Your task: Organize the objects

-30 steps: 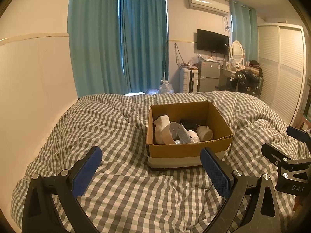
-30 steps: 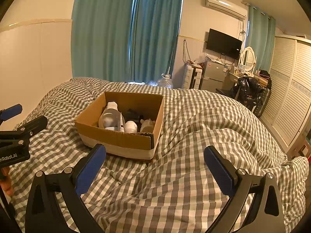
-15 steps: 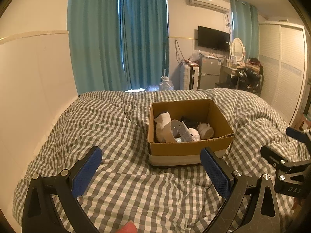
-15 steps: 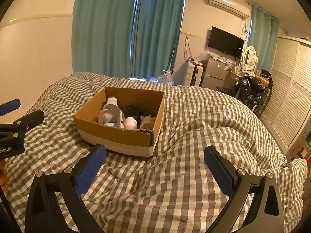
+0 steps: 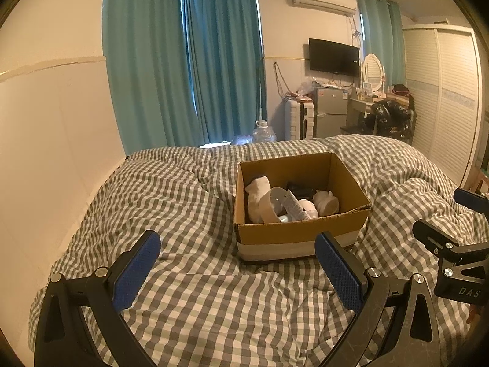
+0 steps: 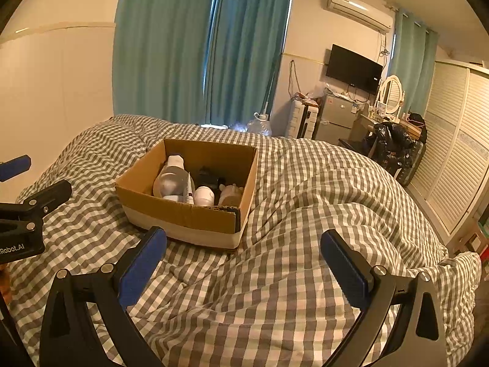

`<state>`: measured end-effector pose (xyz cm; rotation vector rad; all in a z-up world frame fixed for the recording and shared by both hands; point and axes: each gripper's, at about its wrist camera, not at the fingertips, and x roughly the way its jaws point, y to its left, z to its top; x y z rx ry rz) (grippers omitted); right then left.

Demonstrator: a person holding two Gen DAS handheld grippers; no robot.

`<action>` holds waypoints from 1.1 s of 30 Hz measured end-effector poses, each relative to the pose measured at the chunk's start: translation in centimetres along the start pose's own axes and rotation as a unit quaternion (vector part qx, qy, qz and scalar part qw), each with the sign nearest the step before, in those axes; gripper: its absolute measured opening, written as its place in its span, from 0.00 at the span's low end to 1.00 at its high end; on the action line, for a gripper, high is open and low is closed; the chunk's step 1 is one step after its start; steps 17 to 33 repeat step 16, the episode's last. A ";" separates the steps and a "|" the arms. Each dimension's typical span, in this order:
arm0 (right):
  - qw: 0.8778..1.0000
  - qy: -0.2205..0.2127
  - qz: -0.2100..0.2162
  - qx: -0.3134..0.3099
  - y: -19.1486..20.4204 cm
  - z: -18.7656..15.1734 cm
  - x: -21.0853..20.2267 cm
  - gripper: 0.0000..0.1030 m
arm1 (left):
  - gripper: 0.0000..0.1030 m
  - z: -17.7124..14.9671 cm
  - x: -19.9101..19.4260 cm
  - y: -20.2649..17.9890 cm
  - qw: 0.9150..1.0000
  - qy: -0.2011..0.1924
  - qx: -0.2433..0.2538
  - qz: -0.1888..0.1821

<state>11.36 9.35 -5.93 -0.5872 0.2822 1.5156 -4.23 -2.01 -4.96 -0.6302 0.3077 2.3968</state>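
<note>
Hovering low over the near end of the bed, both grippers point toward the box with nothing between their blue pads. The left gripper has its 2 fingers spread wide and empty, and the right gripper is spread just as wide, also holding nothing. Under them the checked duvet lies rumpled and, as far as both views show, carries no loose items.

Past the fingertips, toward the middle of the bed, sits the cardboard box, open at the top, with a pale band round its base. Everything the task could concern seems to be inside it: a rolled white cloth against its left wall, a round pale dish-like piece leaning beside that, a small white jar, a squat beige container by the right wall, and something dark at the back that I cannot make out.

With the objects in the box and both grippers empty, this fits either end of the job: items gathered into the box as the tidy result, or a jumbled box waiting to be sorted out. I cannot tell which. If more handling is due, it would call for reaching over the near wall and coming down on 1 item without dragging its neighbours.

Beyond the far edge of the bed are teal curtains, a water jug, a small fridge and a wall television.
</note>
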 end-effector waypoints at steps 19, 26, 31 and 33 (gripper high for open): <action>1.000 0.002 -0.001 0.001 -0.1 -0.2 0.2 0.98 | 1.00 -0.6 0.4 0.2 1.000 0.002 -0.009 0.006; 1.000 0.002 -0.001 0.001 -0.1 -0.2 0.2 0.98 | 1.00 -0.6 0.4 0.2 1.000 0.002 -0.009 0.006; 1.000 0.002 -0.001 0.001 -0.1 -0.2 0.2 0.98 | 1.00 -0.6 0.4 0.2 1.000 0.002 -0.009 0.006; 1.000 0.002 -0.001 0.001 -0.1 -0.2 0.2 0.98 | 1.00 -0.6 0.4 0.2 1.000 0.002 -0.009 0.006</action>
